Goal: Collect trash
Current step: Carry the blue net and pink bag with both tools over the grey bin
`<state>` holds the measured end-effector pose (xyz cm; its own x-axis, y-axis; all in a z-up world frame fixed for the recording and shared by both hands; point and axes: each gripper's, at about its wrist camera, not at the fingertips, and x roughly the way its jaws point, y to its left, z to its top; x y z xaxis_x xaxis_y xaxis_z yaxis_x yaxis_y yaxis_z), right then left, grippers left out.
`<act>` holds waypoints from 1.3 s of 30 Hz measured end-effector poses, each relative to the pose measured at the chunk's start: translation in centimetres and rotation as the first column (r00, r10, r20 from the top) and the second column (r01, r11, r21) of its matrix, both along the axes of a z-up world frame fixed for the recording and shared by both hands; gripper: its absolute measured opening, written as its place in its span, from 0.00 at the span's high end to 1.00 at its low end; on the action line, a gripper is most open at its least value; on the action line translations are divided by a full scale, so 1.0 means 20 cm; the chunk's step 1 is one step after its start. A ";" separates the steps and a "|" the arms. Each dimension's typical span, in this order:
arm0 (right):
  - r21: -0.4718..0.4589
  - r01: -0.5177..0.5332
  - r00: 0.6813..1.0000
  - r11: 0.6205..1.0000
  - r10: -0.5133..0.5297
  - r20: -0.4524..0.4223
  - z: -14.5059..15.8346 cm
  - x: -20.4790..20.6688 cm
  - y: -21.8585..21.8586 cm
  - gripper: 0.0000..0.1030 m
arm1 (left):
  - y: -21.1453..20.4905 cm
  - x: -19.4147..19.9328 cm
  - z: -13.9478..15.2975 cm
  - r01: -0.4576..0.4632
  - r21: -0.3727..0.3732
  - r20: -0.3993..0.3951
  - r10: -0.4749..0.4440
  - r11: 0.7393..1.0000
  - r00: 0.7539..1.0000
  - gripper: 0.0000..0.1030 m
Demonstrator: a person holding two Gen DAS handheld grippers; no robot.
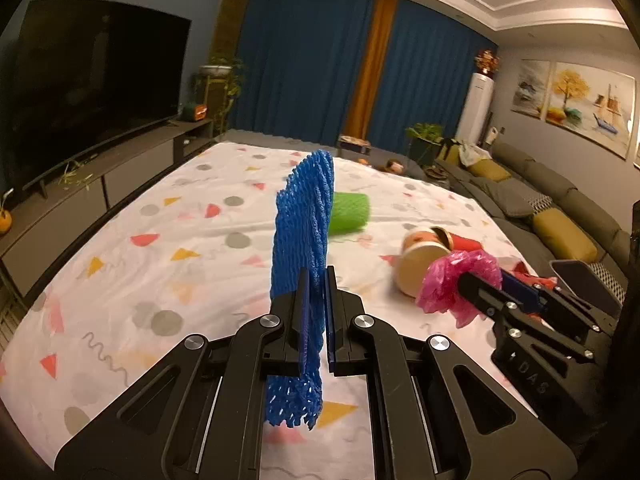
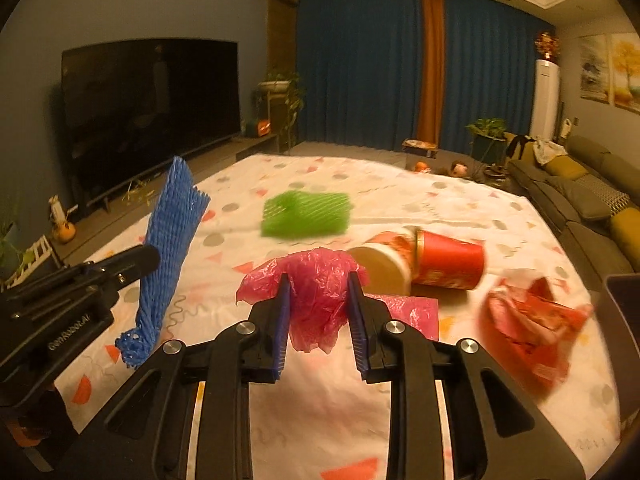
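Note:
My left gripper is shut on a blue foam net, which stands upright between its pads above the table. Seen from the right wrist, the same blue net hangs from the left gripper. My right gripper is shut on a crumpled pink plastic bag, bunched between its blue pads. On the patterned sheet lie a green foam net, a tan-rimmed paper cup, a red cup and a crumpled red wrapper.
A flat pink scrap lies just right of the right fingers. A dark container's rim shows at the table's right edge. A TV on a low stand is on the left and a sofa on the right.

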<state>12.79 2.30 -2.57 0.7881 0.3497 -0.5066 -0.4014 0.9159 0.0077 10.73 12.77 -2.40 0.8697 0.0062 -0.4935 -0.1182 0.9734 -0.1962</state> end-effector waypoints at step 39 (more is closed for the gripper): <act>0.114 0.343 0.929 0.933 -0.354 0.104 0.14 -0.20 -0.98 0.73 | -0.92 0.09 0.11 0.314 0.108 0.029 -0.319 0.943 0.947 0.94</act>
